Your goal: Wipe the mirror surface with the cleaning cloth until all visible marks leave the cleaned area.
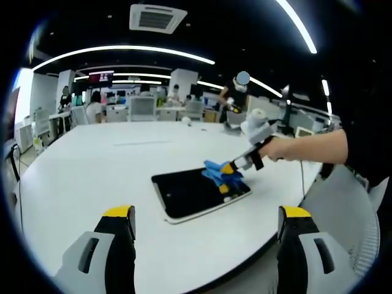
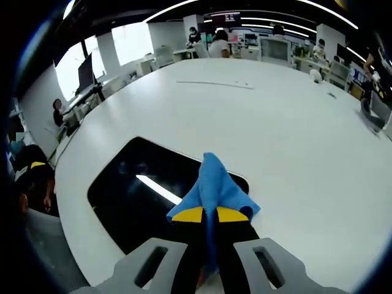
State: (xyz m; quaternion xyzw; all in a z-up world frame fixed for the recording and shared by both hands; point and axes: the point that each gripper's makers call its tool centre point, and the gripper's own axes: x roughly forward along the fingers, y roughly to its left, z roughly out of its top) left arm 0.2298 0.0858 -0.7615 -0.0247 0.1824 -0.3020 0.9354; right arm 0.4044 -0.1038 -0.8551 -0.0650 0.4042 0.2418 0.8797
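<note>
A big white table (image 1: 92,177) with a smooth top and a rounded edge is the main thing here. The mirror (image 1: 199,192) lies flat on the table, near the edge closest to the person. It is a flat slab with rounded corners and a thin pale rim. Its glass looks dark and shiny. In the right gripper view the mirror (image 2: 144,193) shows a bright white stripe of light on it, a reflection of a ceiling lamp.

The cleaning cloth (image 1: 222,173) is bright blue and soft, bunched into folds. It sits on the mirror, at the end of the mirror nearest the person's hand (image 1: 288,147). In the right gripper view the cloth (image 2: 214,187) rises to a point and spreads out like a little tent, and it looks fuzzy.

The right gripper (image 2: 209,215) has its two jaws pressed close together with the cloth pinched between them. The jaws are black with yellow tips. In the left gripper view this right gripper (image 1: 229,168) reaches down to the mirror from the person's hand.

The left gripper (image 1: 211,215) hangs above the table, on the near side of the mirror and well apart from it. Its jaws are spread wide, with nothing between them. They are grey and black with yellow tips.

Far past the table there are desks, chairs and some people, too small to make out well.
</note>
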